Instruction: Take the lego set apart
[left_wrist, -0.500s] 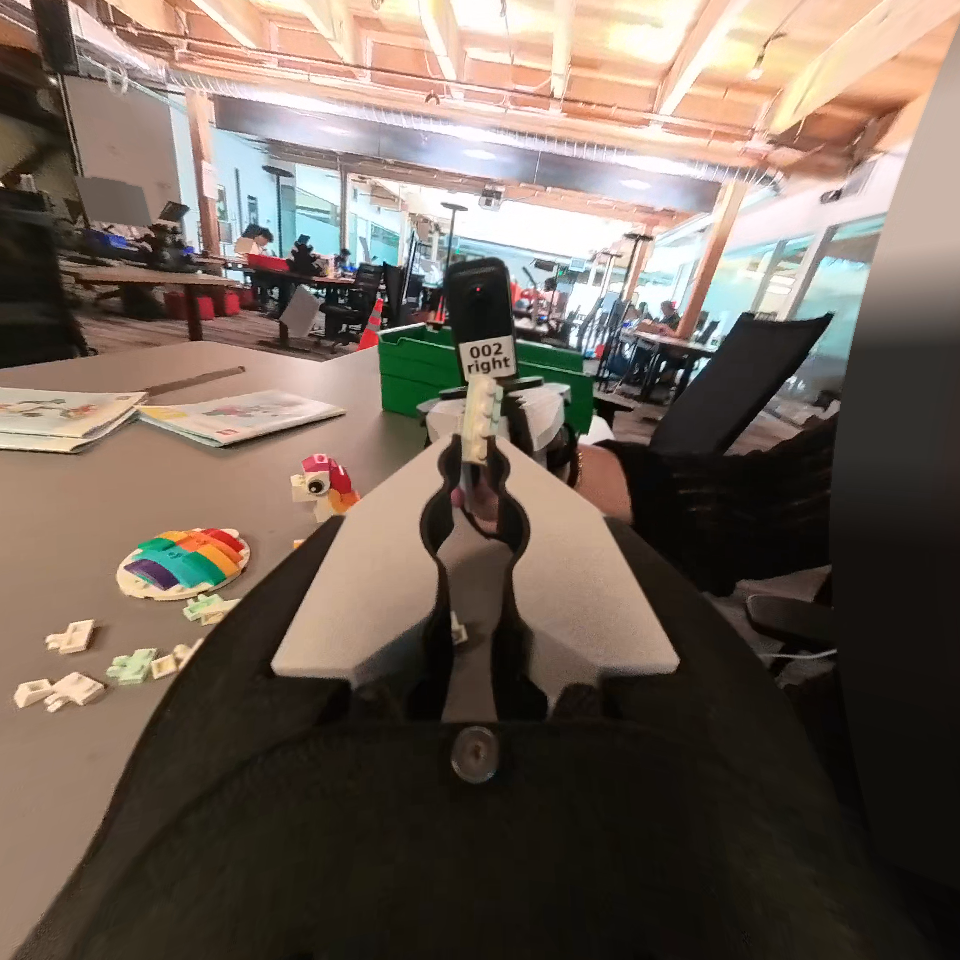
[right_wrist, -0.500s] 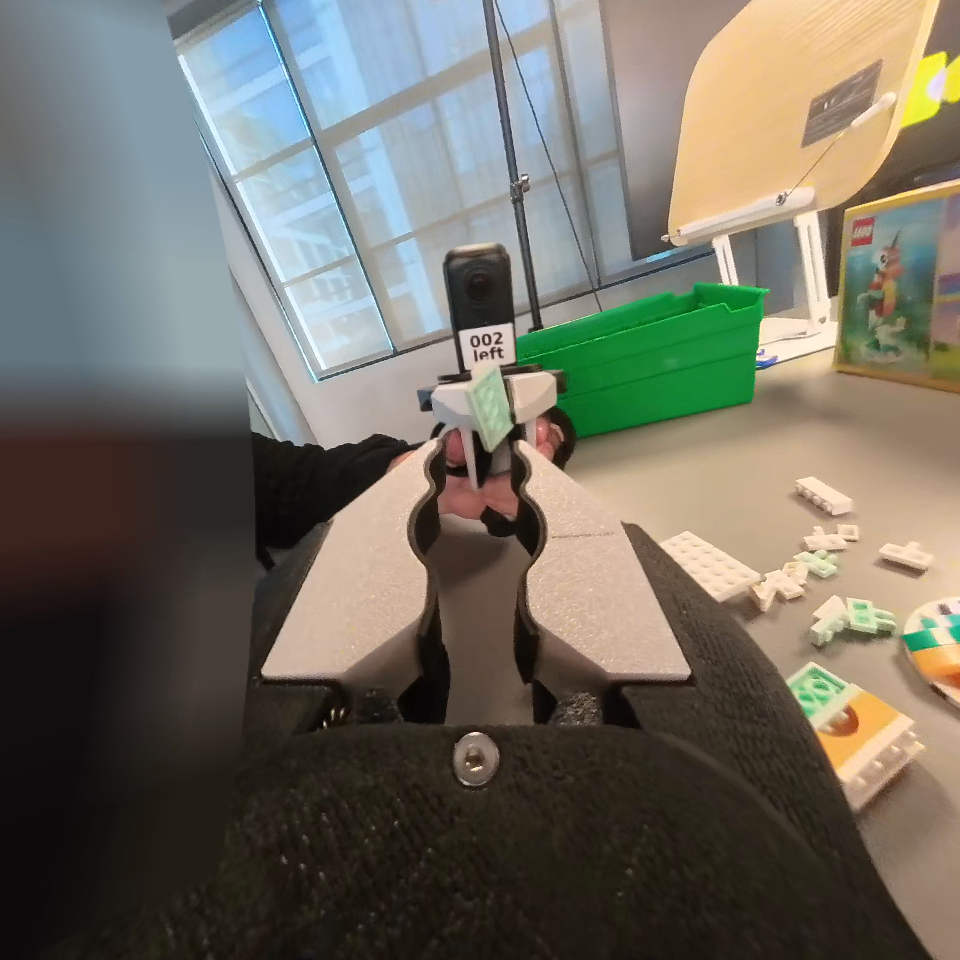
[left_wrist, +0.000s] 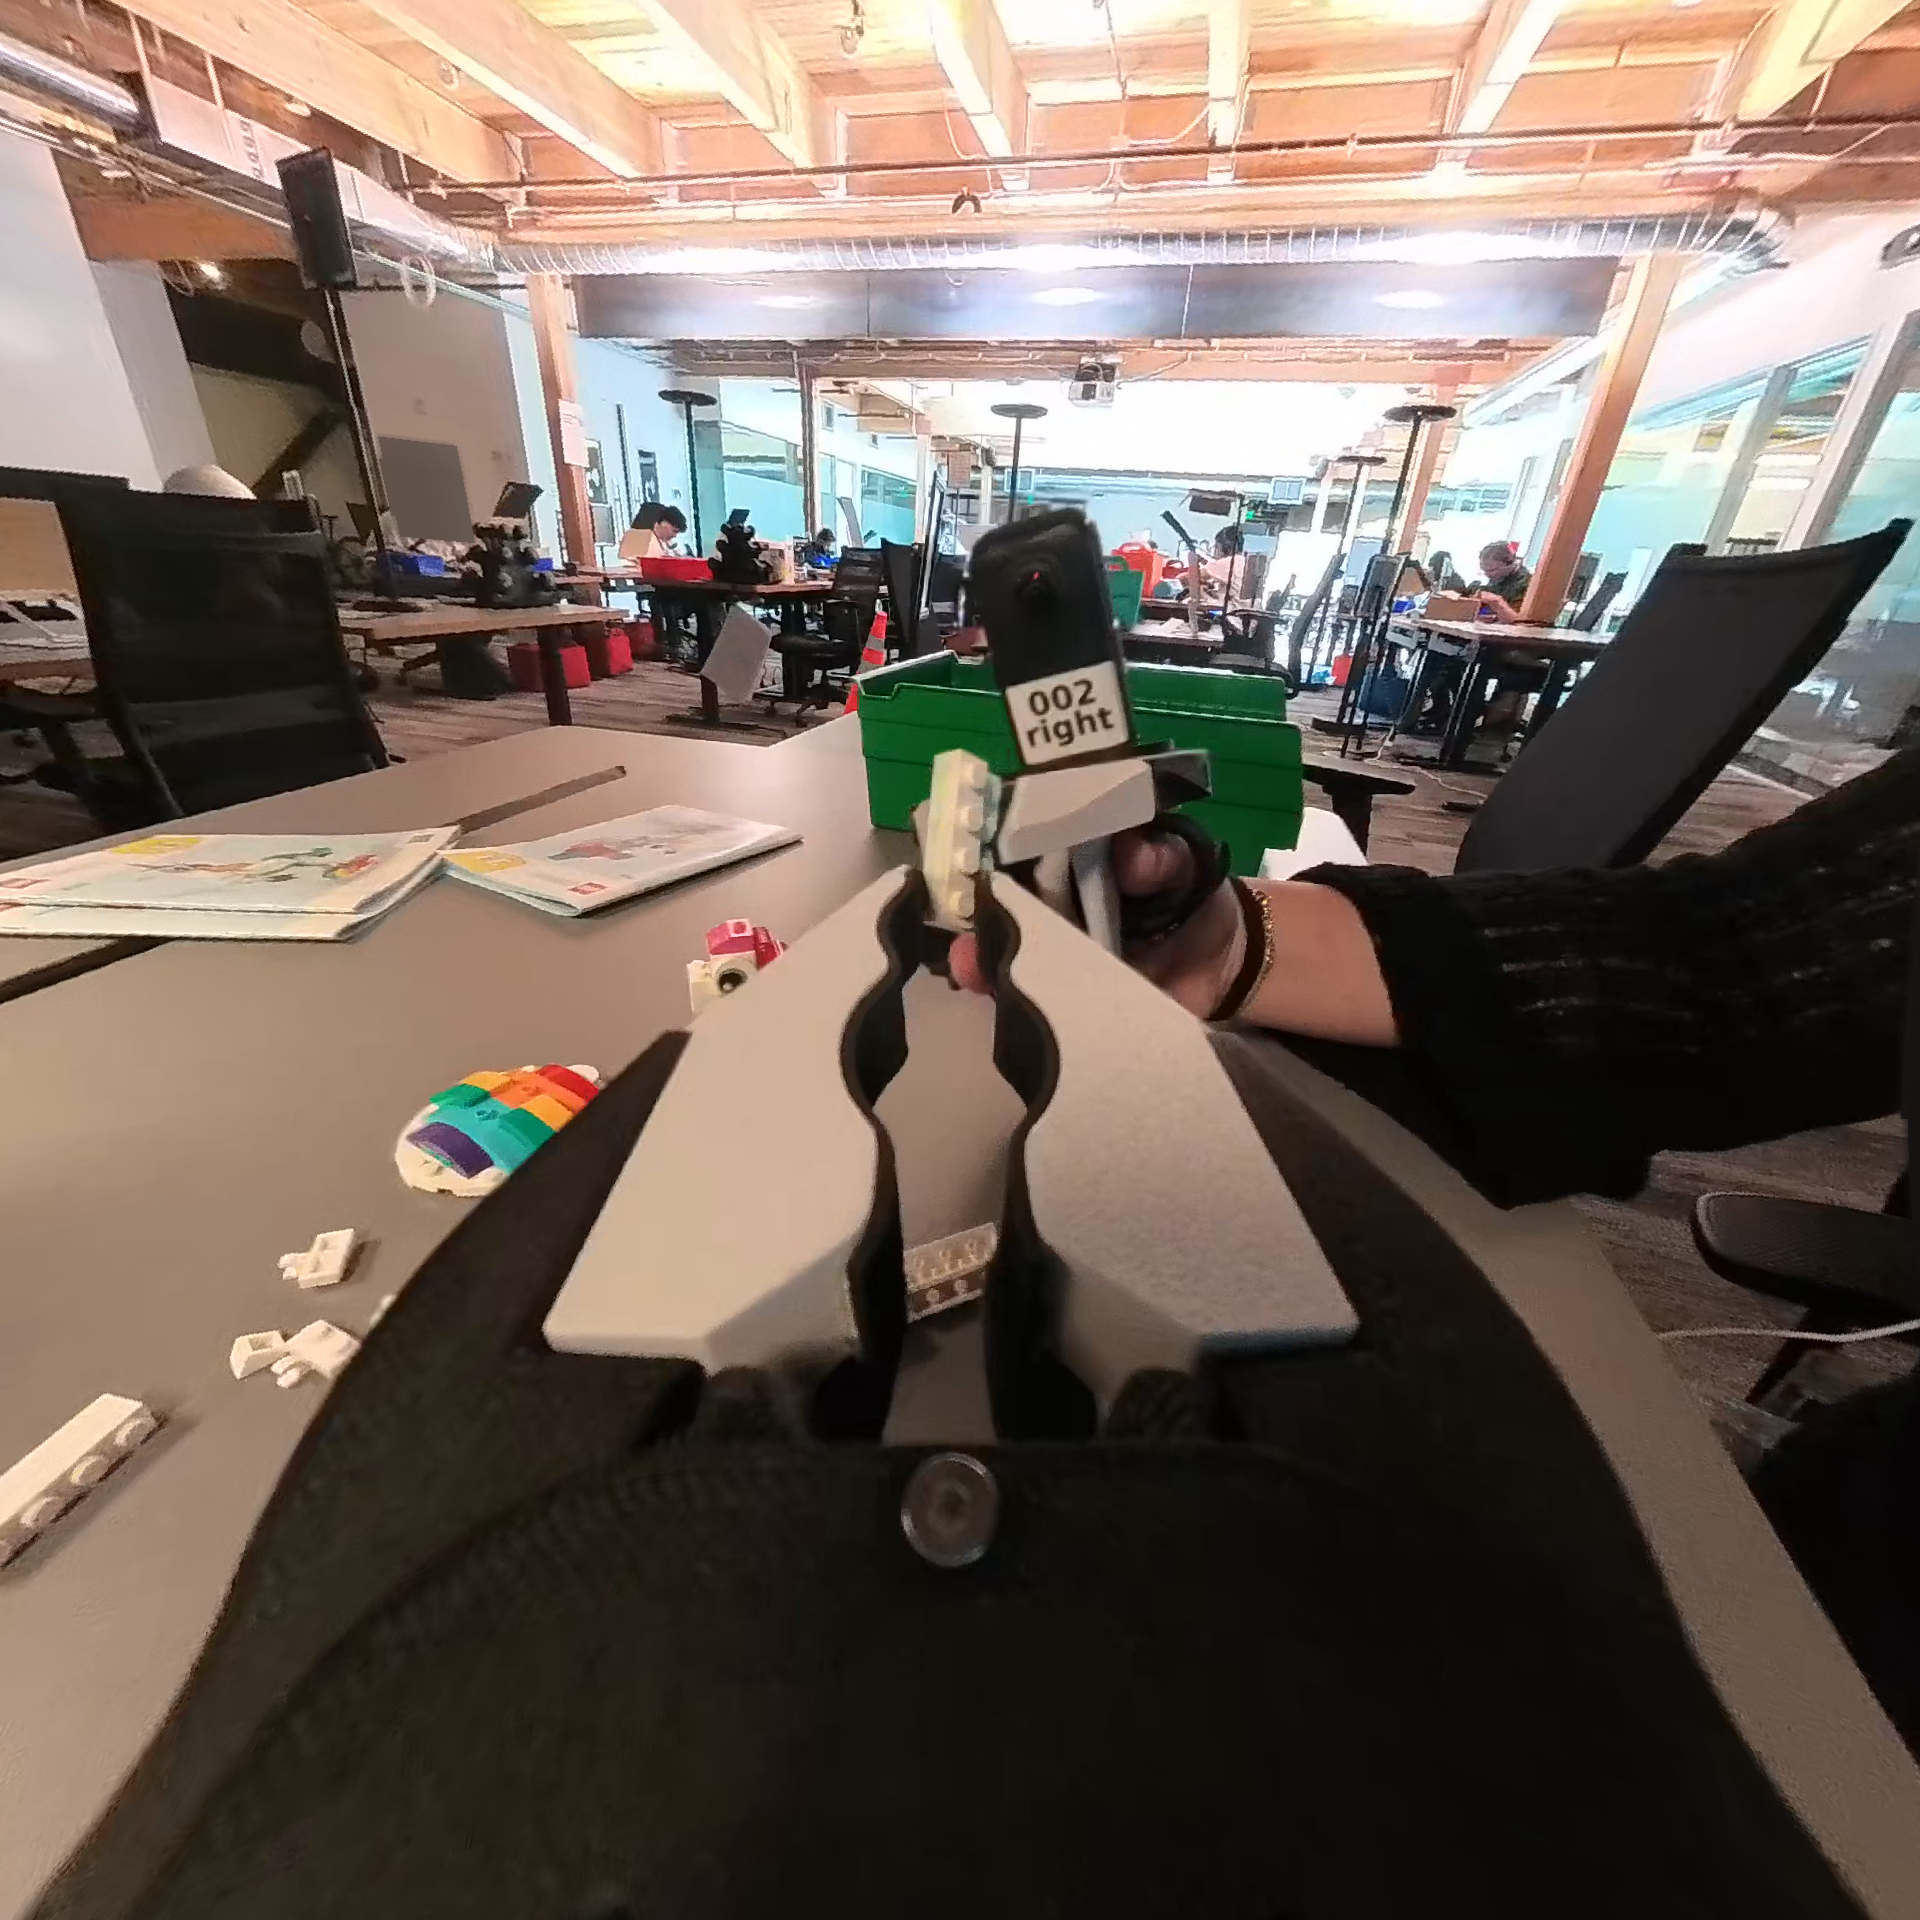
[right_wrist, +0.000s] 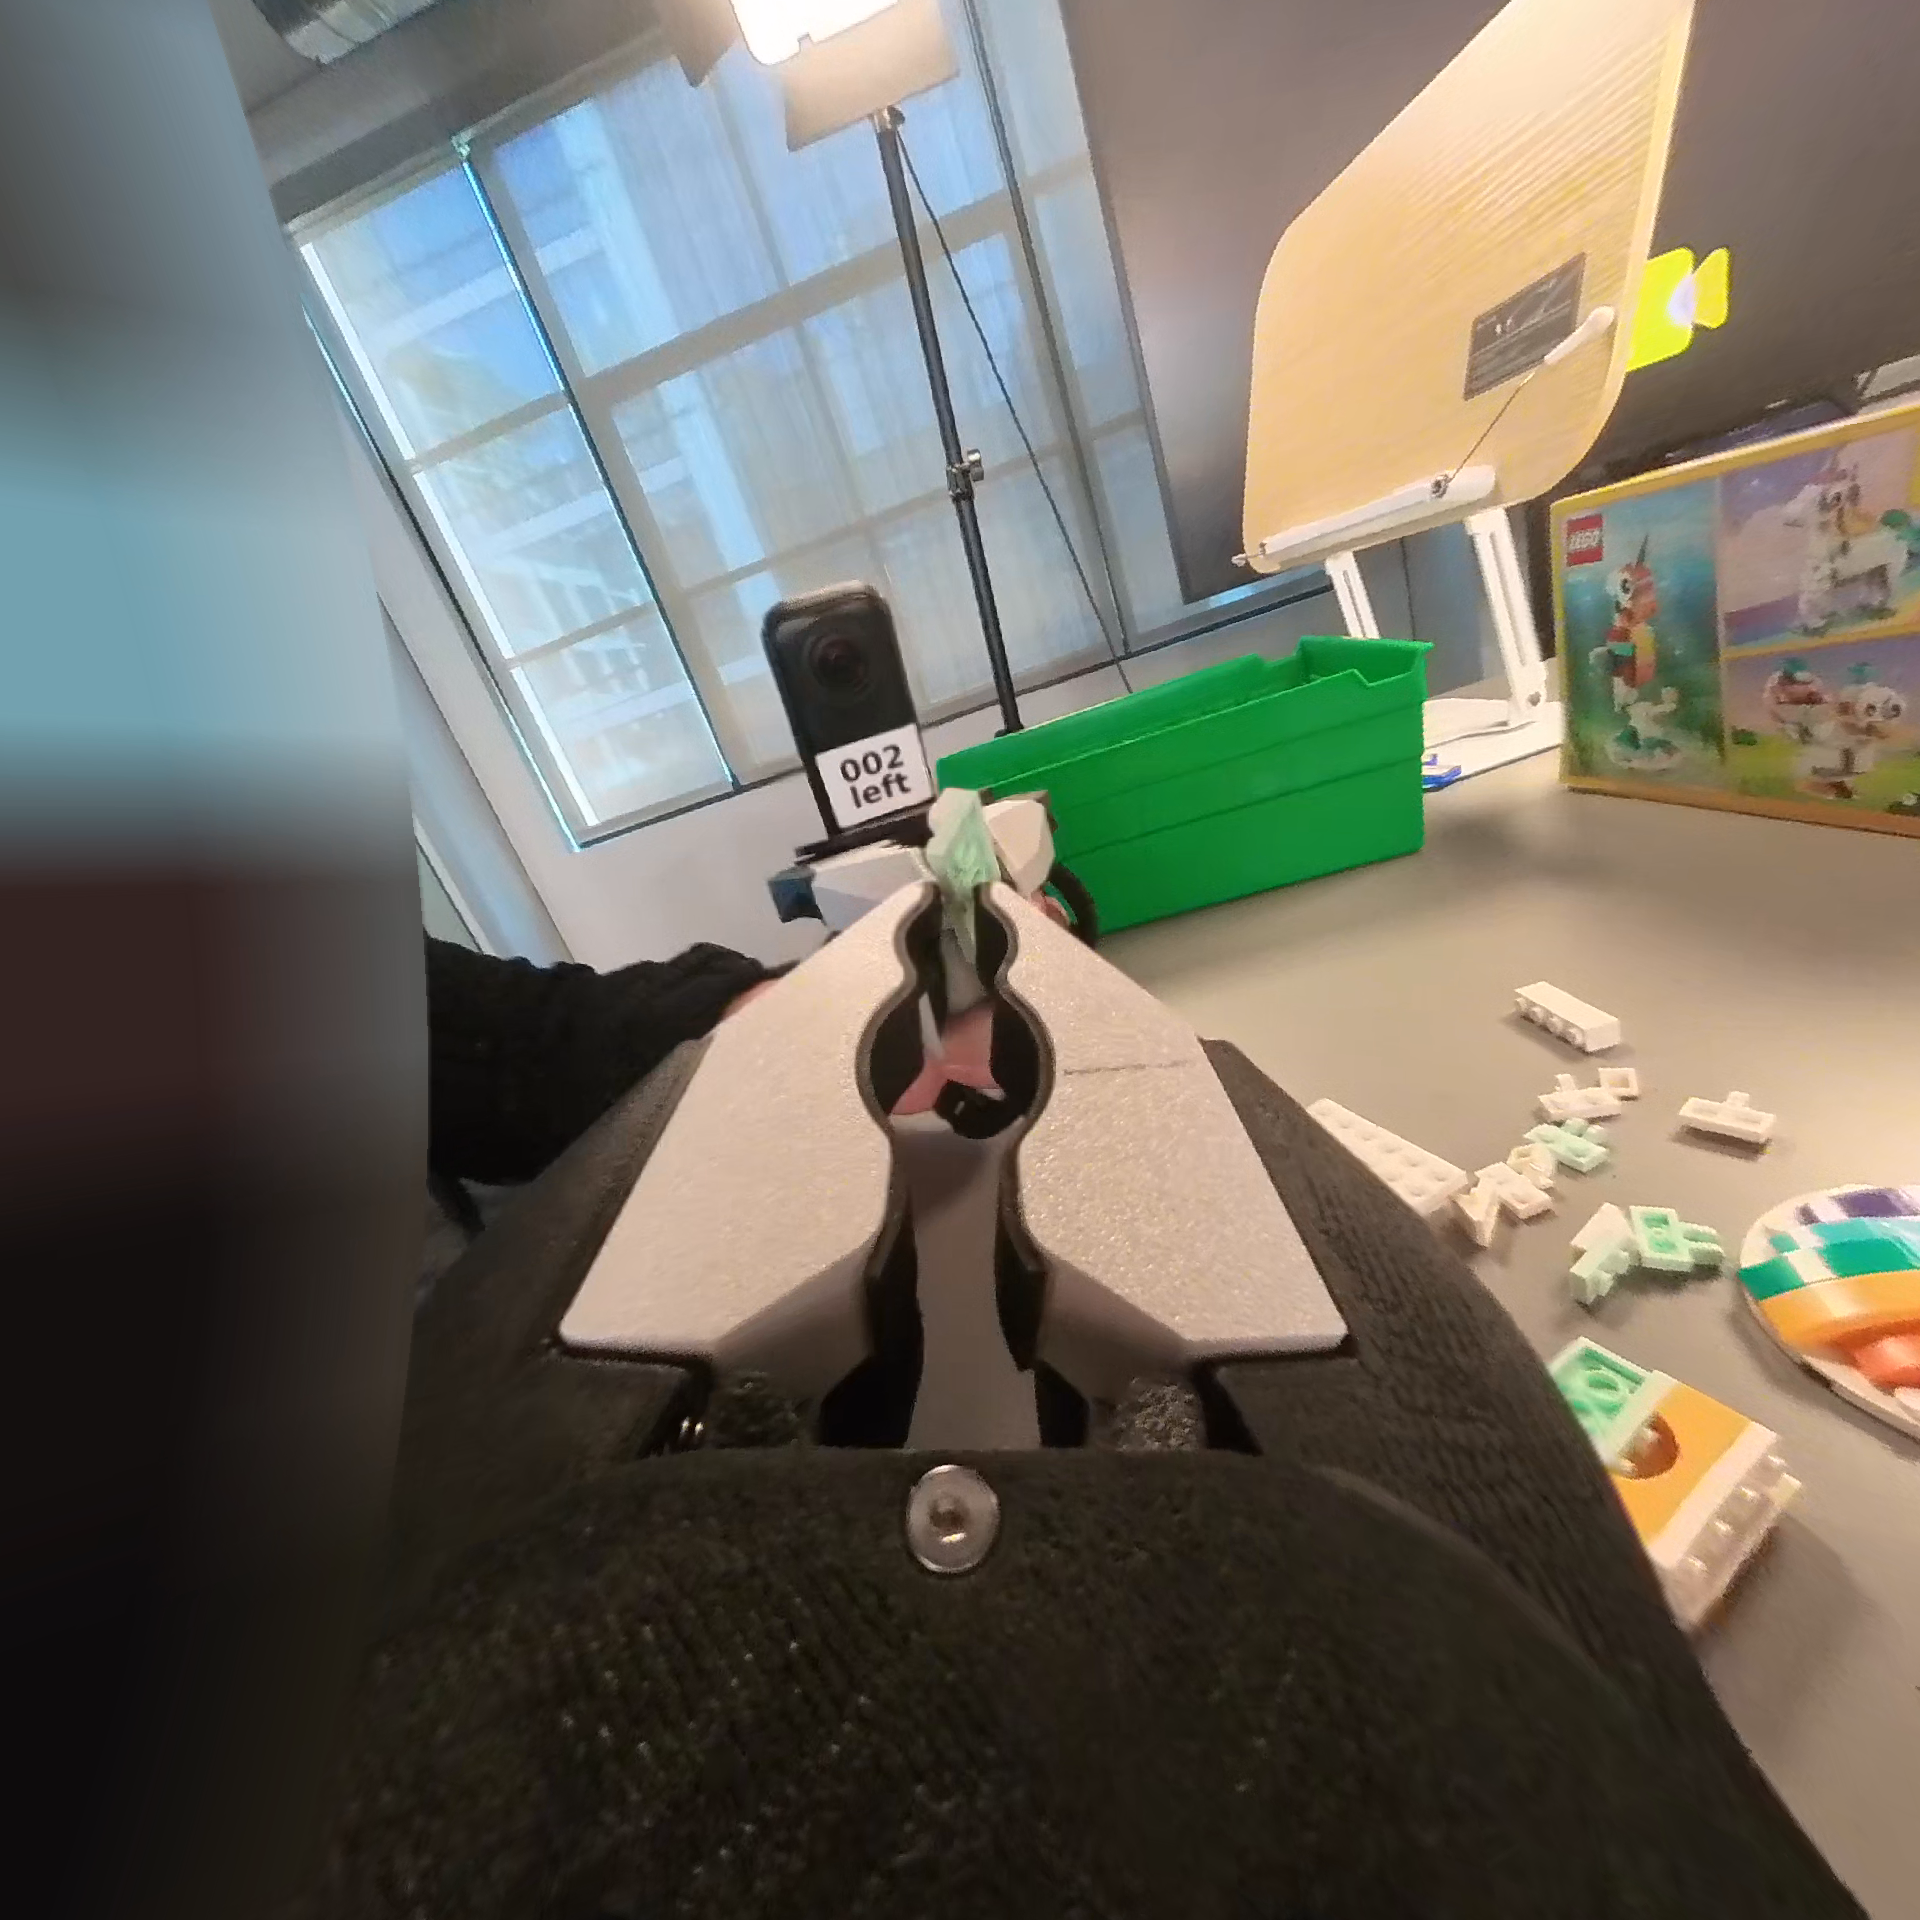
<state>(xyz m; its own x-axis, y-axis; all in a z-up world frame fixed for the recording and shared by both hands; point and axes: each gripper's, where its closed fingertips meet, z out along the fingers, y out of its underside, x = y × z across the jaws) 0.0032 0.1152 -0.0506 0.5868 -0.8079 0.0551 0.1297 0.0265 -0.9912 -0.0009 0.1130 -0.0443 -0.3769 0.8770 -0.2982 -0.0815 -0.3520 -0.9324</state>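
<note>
Left gripper (left_wrist: 951, 894) and right gripper (right_wrist: 961, 914) met tip to tip above the grey table (left_wrist: 260, 1039), each nearly closed: the left pinched a white studded plate (left_wrist: 958, 840), the right its mint-green plate (right_wrist: 961, 844), the two pieces touching. Rainbow disc (left_wrist: 499, 1127), loose white and mint pieces (right_wrist: 1558, 1153) and an orange-and-white block (right_wrist: 1704, 1475) lay on the table. Green bin (right_wrist: 1226, 774) and set box (right_wrist: 1745, 634) stood toward the far edge.

White studded plate (left_wrist: 957, 850) with a mint plate (right_wrist: 962, 854) stuck to it is held upright mid-air between both tongs, while loose white and mint bits (right_wrist: 1558, 1153), a rainbow round disc (left_wrist: 499, 1127) and an orange-white chunk (right_wrist: 1683, 1475) lie scattered on the bench (left_wrist: 260, 1039).
</note>
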